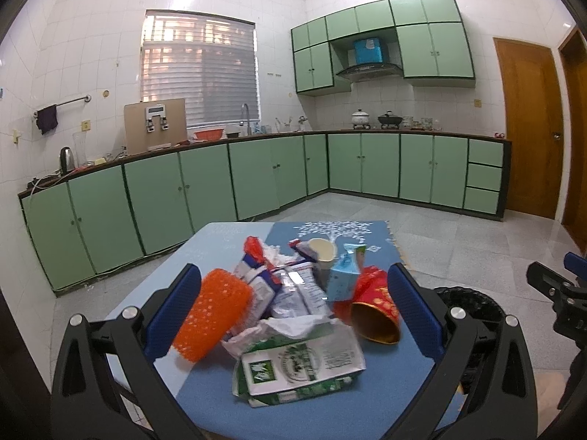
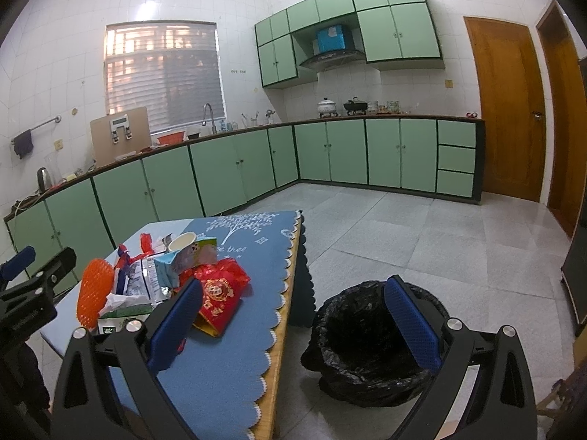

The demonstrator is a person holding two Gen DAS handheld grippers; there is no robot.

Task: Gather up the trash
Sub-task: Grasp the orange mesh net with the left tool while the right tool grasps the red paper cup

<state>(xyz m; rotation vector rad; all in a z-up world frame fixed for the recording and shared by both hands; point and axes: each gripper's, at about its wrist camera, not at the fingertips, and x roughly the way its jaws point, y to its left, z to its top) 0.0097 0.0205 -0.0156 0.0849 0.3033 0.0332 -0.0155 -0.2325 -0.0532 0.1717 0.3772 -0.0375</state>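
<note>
A pile of trash lies on the blue table mat: an orange mesh sleeve, a green and white carton, a red paper cup, a light blue carton, a paper cup and several wrappers. My left gripper is open and empty, with its jaws wide on both sides of the pile. My right gripper is open and empty, above the table's right edge and the black-lined bin on the floor. The pile also shows in the right wrist view.
The table has a scalloped mat edge next to the bin. Green cabinets and a counter with kettle, sink and pots run along the far walls. Grey tiled floor lies beyond. Wooden doors stand at the right.
</note>
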